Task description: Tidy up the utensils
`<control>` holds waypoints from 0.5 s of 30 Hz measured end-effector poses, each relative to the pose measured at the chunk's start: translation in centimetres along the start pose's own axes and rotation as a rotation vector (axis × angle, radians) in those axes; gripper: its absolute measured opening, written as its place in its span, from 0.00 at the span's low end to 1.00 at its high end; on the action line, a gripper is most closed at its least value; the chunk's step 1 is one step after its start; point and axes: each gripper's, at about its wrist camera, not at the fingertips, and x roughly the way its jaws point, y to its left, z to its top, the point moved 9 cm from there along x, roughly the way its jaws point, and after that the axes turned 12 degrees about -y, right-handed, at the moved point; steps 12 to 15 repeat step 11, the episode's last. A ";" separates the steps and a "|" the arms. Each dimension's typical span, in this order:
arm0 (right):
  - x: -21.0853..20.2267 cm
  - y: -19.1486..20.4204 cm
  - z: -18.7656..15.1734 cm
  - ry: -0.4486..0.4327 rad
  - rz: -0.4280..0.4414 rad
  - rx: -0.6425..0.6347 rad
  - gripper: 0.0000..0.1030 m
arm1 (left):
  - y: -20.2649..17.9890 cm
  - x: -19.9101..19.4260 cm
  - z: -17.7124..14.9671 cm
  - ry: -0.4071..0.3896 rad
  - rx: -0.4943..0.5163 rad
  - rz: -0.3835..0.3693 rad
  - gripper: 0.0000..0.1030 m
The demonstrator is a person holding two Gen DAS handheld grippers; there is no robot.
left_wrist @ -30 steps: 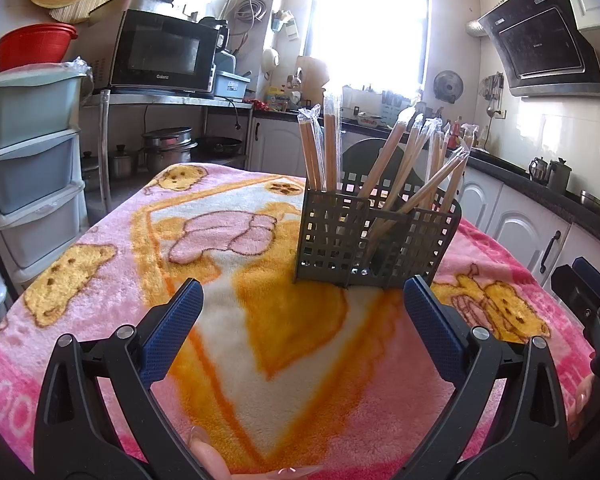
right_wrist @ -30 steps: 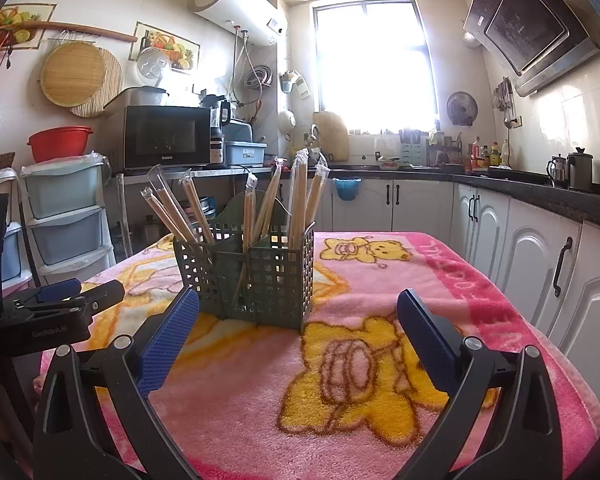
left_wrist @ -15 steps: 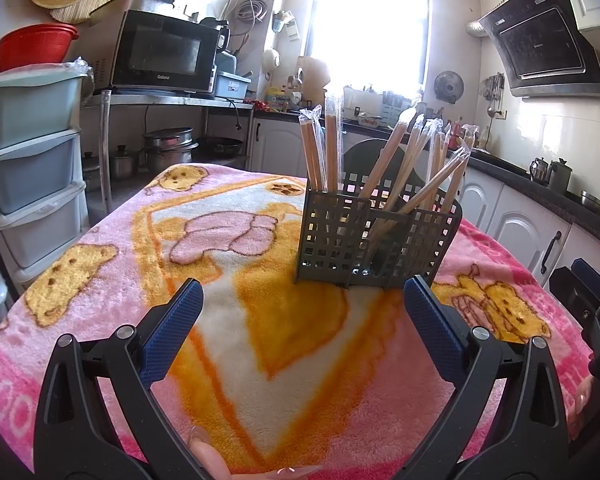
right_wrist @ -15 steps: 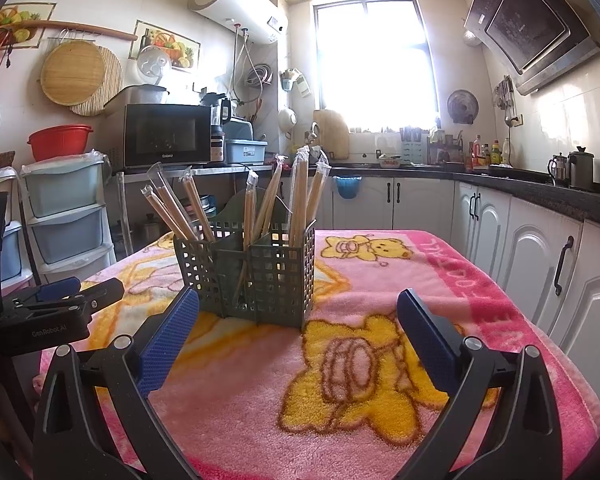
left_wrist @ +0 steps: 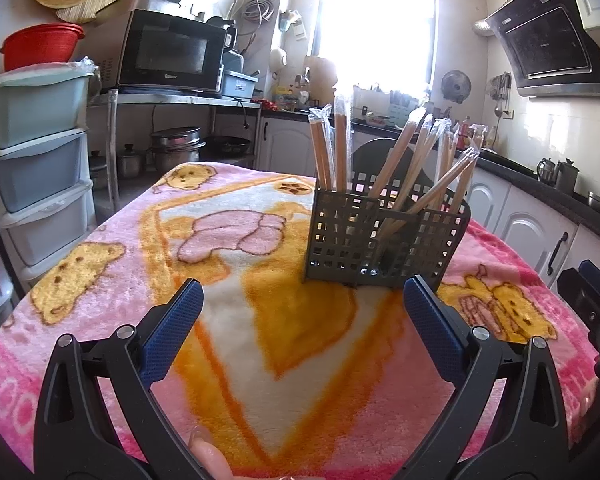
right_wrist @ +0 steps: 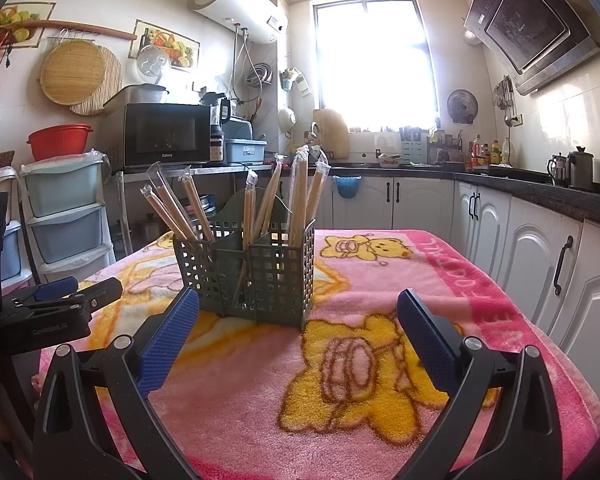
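**Chopsticks in holder, both grippers idle**

Wrapped chopsticks (left_wrist: 396, 160) stand leaning in a dark green mesh holder (left_wrist: 380, 240) (divided into compartments), right of centre in the left wrist view, on a pink cartoon blanket (left_wrist: 220, 240). Left gripper (left_wrist: 302, 328) spread wide, holding nothing, short of the holder. Right gripper (right_wrist: 298, 330) likewise wide and empty, lower centre of its frame.

One dark green perforated utensil holder (right_wrist: 256, 276) stands on a worktop (right_wrist: 400, 280) covered by one pink cartoon-bear blanket (right_wrist: 340, 380). It holds about nine plastic-wrapped chopstick pairs (right_wrist: 300, 196), though overlap makes the count uncertain. Two tongs, the left (left_wrist: 304, 330) and the right (right_wrist: 298, 334), face it, each with two blue-padded fingers (right_wrist: 168, 340).
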 end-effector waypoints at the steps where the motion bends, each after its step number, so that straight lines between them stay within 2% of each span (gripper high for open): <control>1: 0.0 0.0 0.0 0.001 0.000 0.001 0.94 | 0.0 0.0 0.0 0.003 -0.002 0.000 0.90; 5: 0.2 -0.6 -0.1 0.024 -0.017 0.018 0.94 | 0.6 0.3 -0.1 0.027 -0.020 0.017 0.90; 8: 1.0 -3.4 -0.2 0.088 -0.114 0.020 0.94 | 3.2 1.1 0.1 0.090 -0.015 0.104 0.90; 10: 1.8 -6.0 -0.7 0.151 -0.180 0.042 0.94 | 7.0 1.9 0.5 0.148 -0.039 0.187 0.90; 11: 2.5 -8.0 -1.3 0.212 -0.238 0.044 0.94 | 9.1 2.4 0.6 0.179 -0.047 0.235 0.90; 15: 2.5 -8.0 -1.3 0.212 -0.238 0.044 0.94 | 9.1 2.4 0.6 0.179 -0.047 0.235 0.90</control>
